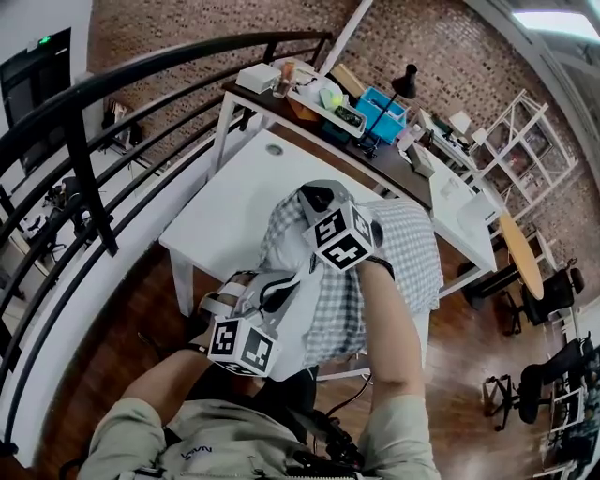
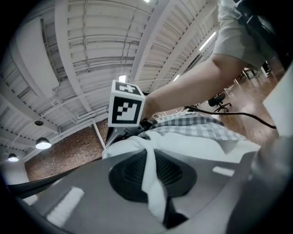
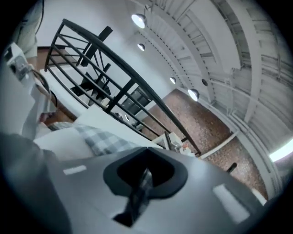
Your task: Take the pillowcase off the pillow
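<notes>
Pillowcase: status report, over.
Left hand-held gripper shut on pillow. Right hand-held gripper shut on pillowcase. Pillow end bared, rest covered. Nothing in the way.

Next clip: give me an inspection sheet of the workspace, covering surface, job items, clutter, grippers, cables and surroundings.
Surface: white table, carrying the pillow.
Job's things: checked pillowcase partly pulled back; white pillow exposed at the near end.
Clutter: blue box and black lamp on the dark desk behind.
Grippers: left gripper shut on the pillow's white fabric; right gripper shut on the pillowcase.
Cables: black cable over the wooden floor.
Surroundings: black railing, brick wall, office chairs.
</notes>
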`<state>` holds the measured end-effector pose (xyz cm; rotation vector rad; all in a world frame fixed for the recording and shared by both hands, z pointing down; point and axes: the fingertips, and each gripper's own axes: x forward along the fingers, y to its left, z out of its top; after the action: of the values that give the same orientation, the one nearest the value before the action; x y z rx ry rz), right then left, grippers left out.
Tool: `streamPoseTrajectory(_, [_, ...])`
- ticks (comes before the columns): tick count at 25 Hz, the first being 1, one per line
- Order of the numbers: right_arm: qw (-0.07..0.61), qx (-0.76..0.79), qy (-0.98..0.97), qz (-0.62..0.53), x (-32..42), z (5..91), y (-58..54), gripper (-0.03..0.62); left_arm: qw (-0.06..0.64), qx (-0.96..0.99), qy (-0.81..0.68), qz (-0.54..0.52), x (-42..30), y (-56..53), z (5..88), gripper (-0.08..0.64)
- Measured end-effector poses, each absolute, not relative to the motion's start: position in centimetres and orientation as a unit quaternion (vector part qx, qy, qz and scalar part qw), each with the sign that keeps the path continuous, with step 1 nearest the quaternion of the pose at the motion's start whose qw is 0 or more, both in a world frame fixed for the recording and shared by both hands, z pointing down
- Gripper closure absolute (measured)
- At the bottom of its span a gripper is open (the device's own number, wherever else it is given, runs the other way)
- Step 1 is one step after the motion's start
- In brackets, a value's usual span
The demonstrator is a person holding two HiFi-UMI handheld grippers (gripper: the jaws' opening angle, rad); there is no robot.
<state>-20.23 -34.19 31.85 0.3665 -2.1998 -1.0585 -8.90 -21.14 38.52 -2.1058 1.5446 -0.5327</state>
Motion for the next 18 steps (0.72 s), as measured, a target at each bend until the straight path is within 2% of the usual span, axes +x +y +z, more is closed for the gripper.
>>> streamPoseTrajectory(7, [0.387, 0.265, -0.778, -0.418, -18.2, 31.6, -41.5, 0.588, 0.234, -0.755, 0.598, -0.134, -11.0, -18.7, 35.2, 0.526])
streamPoseTrajectory(12, [0.432, 0.353, -0.730, -0.396, -12.5, 31.3, -45.7, 0.588, 0.187, -0.778, 0.596, -0.061, -13.7, -18.2, 33.9, 0.528])
streamPoseTrajectory(16, [0.445, 0.434, -0.689, -0.373, -7.4, 29.5, -48.5, 0.588, 0.173, -0.783, 0.595, -0.048, -16.6, -19.3, 33.7, 0.529])
streamPoseTrajectory(18, [0.453, 0.490, -0.652, -0.360, -3.0, 28.5, -50.7, 0.591, 0.133, -0.776, 0.614, -0.047, -18.9, -20.9, 35.0, 0.531])
